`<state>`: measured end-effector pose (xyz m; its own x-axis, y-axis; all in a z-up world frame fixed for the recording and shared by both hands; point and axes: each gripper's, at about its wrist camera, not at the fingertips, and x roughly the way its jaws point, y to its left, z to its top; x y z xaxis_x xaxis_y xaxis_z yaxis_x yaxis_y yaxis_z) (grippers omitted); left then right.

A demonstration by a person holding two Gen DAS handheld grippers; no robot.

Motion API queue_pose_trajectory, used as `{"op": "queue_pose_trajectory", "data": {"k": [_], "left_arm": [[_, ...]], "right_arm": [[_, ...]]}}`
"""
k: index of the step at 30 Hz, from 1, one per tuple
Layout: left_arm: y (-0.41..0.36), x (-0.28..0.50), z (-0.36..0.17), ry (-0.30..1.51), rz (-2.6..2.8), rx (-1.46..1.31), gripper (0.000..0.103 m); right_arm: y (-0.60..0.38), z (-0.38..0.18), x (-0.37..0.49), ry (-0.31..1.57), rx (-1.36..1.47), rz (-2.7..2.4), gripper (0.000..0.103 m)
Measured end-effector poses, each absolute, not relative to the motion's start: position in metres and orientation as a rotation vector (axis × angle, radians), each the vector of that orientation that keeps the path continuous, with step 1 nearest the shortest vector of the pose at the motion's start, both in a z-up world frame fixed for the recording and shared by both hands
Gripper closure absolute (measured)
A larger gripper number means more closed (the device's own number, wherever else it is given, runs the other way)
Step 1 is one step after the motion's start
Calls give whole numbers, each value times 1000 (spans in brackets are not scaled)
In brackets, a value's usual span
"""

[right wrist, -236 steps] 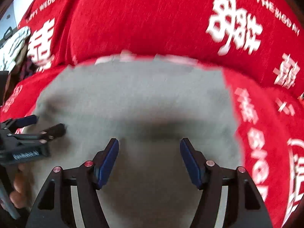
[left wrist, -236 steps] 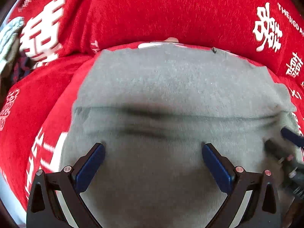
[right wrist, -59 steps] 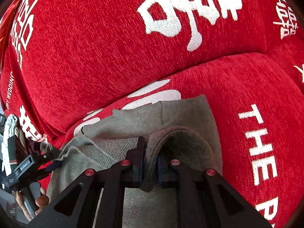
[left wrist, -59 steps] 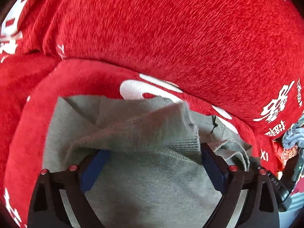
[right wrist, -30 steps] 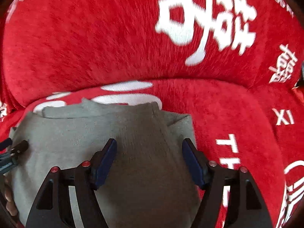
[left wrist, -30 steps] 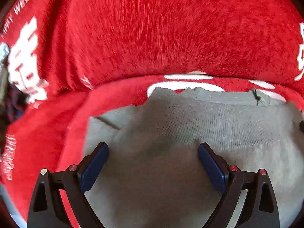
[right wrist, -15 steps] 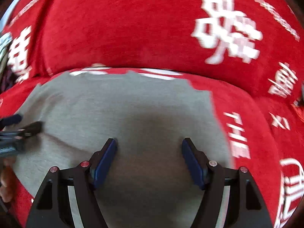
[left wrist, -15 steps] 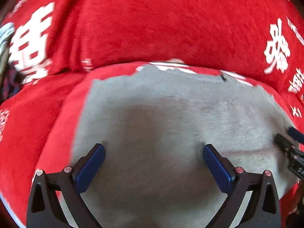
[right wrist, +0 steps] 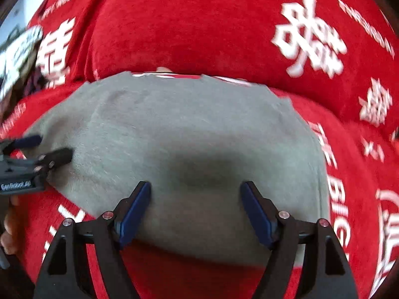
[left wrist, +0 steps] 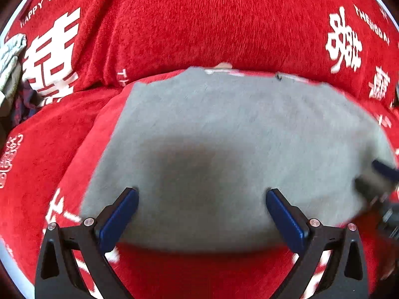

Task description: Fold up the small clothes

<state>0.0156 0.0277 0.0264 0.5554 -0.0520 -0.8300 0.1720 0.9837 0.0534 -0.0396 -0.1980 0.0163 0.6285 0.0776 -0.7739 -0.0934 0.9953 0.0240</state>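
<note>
Grey knitted garment (left wrist: 239, 134) is now lying folded flat on the red sofa cover (left wrist: 174, 25); left gripper (left wrist: 202, 214) hanging released, right gripper (right wrist: 195, 211) still opening, both empty above it.

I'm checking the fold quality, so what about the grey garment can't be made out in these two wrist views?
- Layers and folds of the grey garment: motion blur in both views.
- Its near edge: partly behind the left gripper and right gripper.
- Its right corner, left wrist view: blurred, behind the right gripper.
</note>
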Motion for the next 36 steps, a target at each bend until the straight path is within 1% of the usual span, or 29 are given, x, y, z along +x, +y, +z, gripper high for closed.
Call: {"op": "queue_pose_trajectory", "data": {"k": [4,7,10,11,13,15,18,21,22,28,31,32,33,34,35,36], "left_arm": [[39,4,40,962,-132,84,0],[38,2,48,941,-134,63,0],[40,12,26,1028,-87,79,0],[45,9,24,1014,-100,55,0],[51,-2,28,1001,-107,35,0],[58,-11,31,1008,-118,4,0],[82,-25,38,979,-99,-94,0],[117,-21,31,1011,-134,-314,0],[122,-21,31,997,-152,-354,0],[126,6,26,987,-277,-513,0],[129,19,23,952,-318,-594,1],[131,20,22,942,-333,-616,15],[132,23,20,936,-352,-638,24],[135,27,13,958,-383,-675,39],[138,28,10,956,-384,-685,46],[141,28,9,937,-394,-692,46]], "right_arm": [[-206,25,-54,914,-20,68,24],[-214,40,-58,879,57,62,24],[-217,31,-52,916,56,26,24],[-220,23,-51,943,51,14,24],[-224,22,-62,895,34,32,24],[-226,22,-71,893,17,35,24],[-230,31,-79,898,51,15,24],[-226,42,-84,858,86,28,24],[-223,45,-84,851,86,31,24],[-194,51,-75,842,67,89,24],[-182,48,-69,858,44,100,24],[-180,47,-67,861,39,101,24],[-178,47,-65,866,32,101,24],[-176,47,-63,870,27,102,24],[-174,47,-58,876,22,105,24],[-172,48,-53,882,17,107,24]]}}
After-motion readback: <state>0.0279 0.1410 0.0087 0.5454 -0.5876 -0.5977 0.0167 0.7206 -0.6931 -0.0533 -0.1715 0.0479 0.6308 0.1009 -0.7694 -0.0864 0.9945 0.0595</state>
